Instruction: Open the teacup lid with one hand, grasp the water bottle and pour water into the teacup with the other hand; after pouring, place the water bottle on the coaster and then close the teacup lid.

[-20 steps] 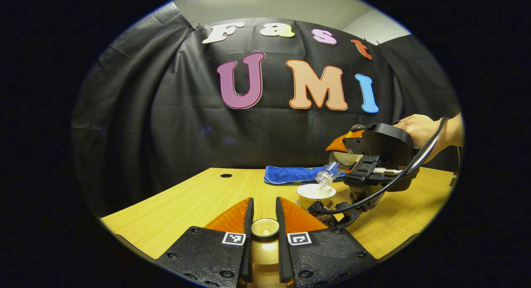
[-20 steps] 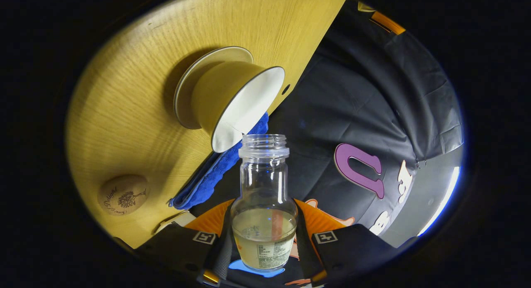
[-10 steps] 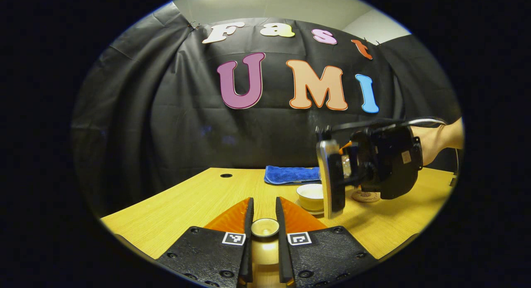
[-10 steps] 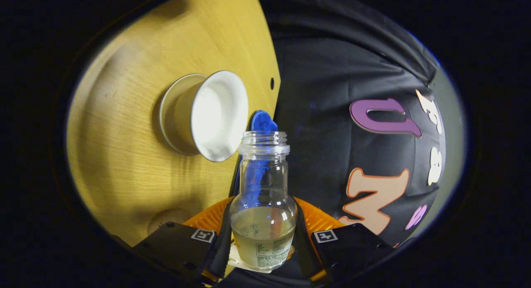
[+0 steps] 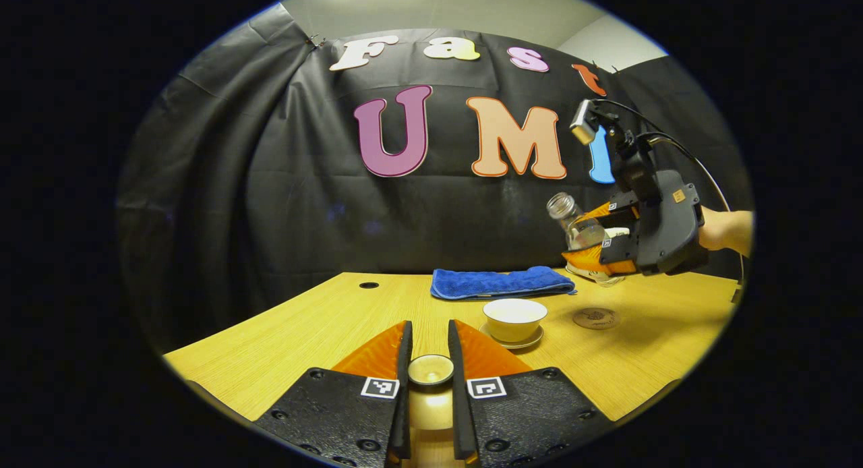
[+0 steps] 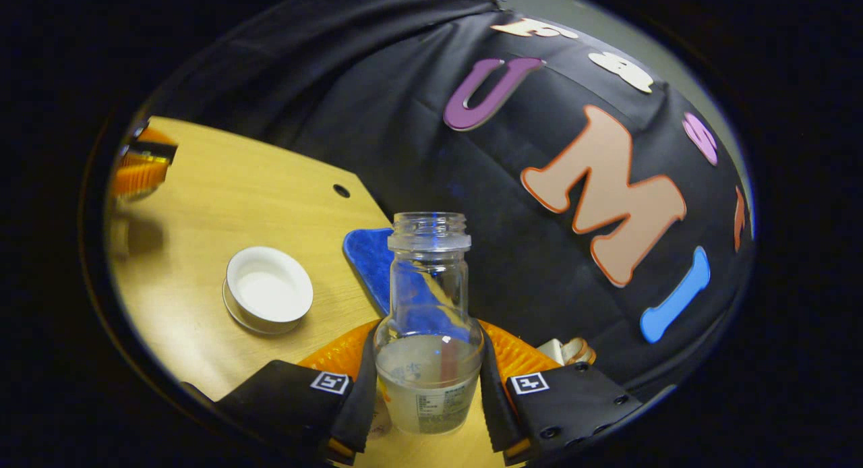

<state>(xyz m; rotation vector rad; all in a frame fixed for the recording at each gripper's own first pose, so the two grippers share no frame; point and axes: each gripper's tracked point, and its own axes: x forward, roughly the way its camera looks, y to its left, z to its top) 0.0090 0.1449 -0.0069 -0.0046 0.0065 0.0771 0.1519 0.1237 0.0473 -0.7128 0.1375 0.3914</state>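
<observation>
An open white teacup (image 5: 514, 316) on its saucer stands mid-table, also seen in the right gripper view (image 6: 268, 293). My left gripper (image 5: 429, 333) is low over the near table, shut on the round teacup lid (image 5: 431, 370). The clear water bottle (image 6: 429, 279), partly filled, sits between the fingers of my right gripper (image 6: 429, 333), which is shut on it. In the left gripper view the right gripper (image 5: 581, 239) holds the bottle (image 5: 572, 220) in the air, up and right of the cup, neck leaning left. The round coaster (image 5: 596, 317) lies right of the cup.
A folded blue towel (image 5: 502, 282) lies behind the cup by the black wall. A small pale object (image 5: 593, 274) sits at the towel's right end. A hand (image 5: 725, 228) holds the right gripper. A small hole (image 5: 368, 285) marks the wooden table (image 5: 323, 326) at the far left.
The right gripper has swung the bottle from tipped over the cup to nearly upright, and has risen up and to the right. The left gripper with the lid has stayed still.
</observation>
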